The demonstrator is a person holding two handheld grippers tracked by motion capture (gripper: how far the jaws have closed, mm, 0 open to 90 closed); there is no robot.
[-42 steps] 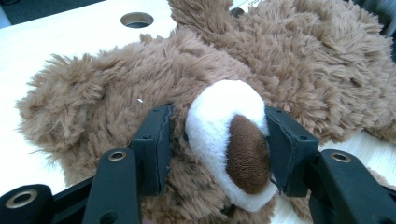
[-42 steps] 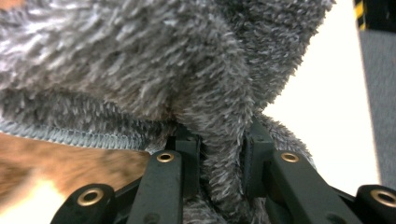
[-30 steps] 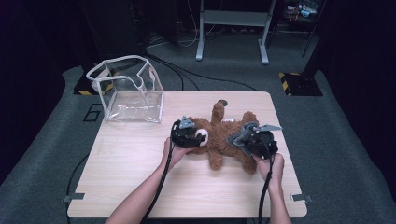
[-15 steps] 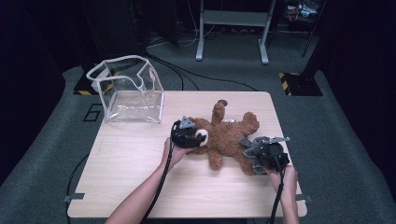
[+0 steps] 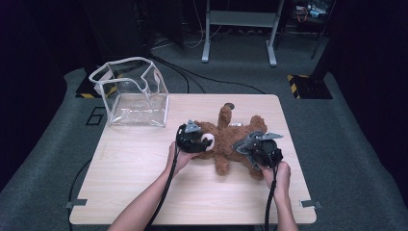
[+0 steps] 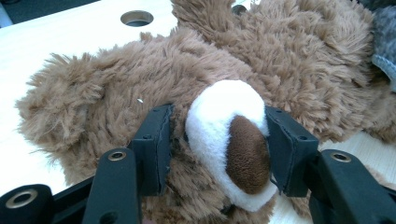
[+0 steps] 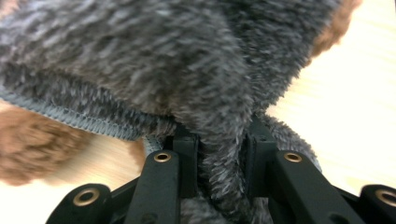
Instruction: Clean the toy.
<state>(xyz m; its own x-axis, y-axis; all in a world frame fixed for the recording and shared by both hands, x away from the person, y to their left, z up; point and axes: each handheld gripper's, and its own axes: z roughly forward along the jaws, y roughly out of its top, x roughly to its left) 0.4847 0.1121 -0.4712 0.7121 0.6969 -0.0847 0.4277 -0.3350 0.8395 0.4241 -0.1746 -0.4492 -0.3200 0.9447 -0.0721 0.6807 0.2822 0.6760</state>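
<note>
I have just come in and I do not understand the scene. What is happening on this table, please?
A person works on a brown teddy bear lying on the table with a gripper in each hand. The left gripper is closed on the bear's white snout. The right gripper pinches a fold of grey fuzzy cloth at the bear's lower body; it looks like a garment, though I cannot tell which kind. A clear plastic bag stands open at the table's far left corner.

One teddy bear (image 5: 226,139); one clear bag (image 5: 131,94); two grippers.
</note>
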